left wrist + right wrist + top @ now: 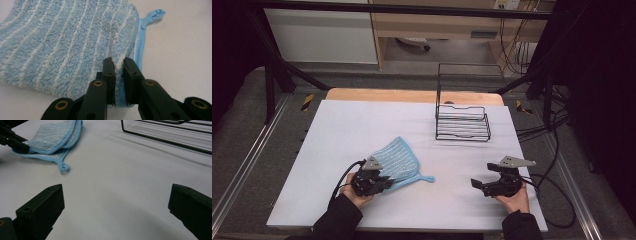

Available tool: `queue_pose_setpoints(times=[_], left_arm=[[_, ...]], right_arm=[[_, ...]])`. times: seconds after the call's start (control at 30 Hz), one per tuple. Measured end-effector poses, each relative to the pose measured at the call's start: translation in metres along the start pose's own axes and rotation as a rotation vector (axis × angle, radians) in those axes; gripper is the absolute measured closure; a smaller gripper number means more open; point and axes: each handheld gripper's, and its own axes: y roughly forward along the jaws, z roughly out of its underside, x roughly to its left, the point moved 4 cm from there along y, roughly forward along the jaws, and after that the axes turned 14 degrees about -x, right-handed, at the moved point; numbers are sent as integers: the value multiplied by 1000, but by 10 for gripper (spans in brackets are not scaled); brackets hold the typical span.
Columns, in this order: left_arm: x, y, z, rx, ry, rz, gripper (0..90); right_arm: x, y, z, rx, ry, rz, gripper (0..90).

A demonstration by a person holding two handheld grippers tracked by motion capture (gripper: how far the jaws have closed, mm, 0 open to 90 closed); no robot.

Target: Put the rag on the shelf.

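Here the cloth [396, 159], blue terry with white stripes, lies folded on the white table [342, 130], near-left of centre, hanging loop [430, 178] pointing right. The left gripper [384, 183] sits at the cloth's near edge; in the left gripper view its jaws are pinched on a ridge of the pile by the bound hem, so it is clamped on the cloth [62, 42]. The right gripper [479, 184] is near-right, well apart from the cloth, jaws spread wide, nothing between them, just above or on the table. A black wire rack [462, 122] stands far-right of centre, empty as far as I can tell.

Handling, judged: the cloth looks light, soft, floppy, not fragile, not slippery; the plush should give under the pads. It will sag and unfold if lifted from one point. The stitched hem is the firmest part to grab; best hold looks like the hem corner, layers together. The loop [63, 167] is a second option but small. From the right gripper view the cloth [53, 135] shows two or more layers stacked, so a shallow pinch may catch only the top one.
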Motion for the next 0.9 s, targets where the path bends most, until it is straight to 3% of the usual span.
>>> queue_pose_setpoints(times=[0.3,0.43,0.53,0.73,0.9], left_arm=[[-7,-6,8,-6,-9,12,782],[-8,-8,7,-15,-7,26,683],[-7,-14,3,-45,5,12,573],[9,-31,-7,-115,4,-39,404],[27,-42,-5,-132,-17,-72,282]], right_arm=[[1,2,0,3,-4,-4,11],[5,4,-1,7,-8,-11,12],[9,7,-3,7,-10,-14,15],[19,17,-7,22,-19,-31,28],[32,32,-14,22,-21,-63,61]])
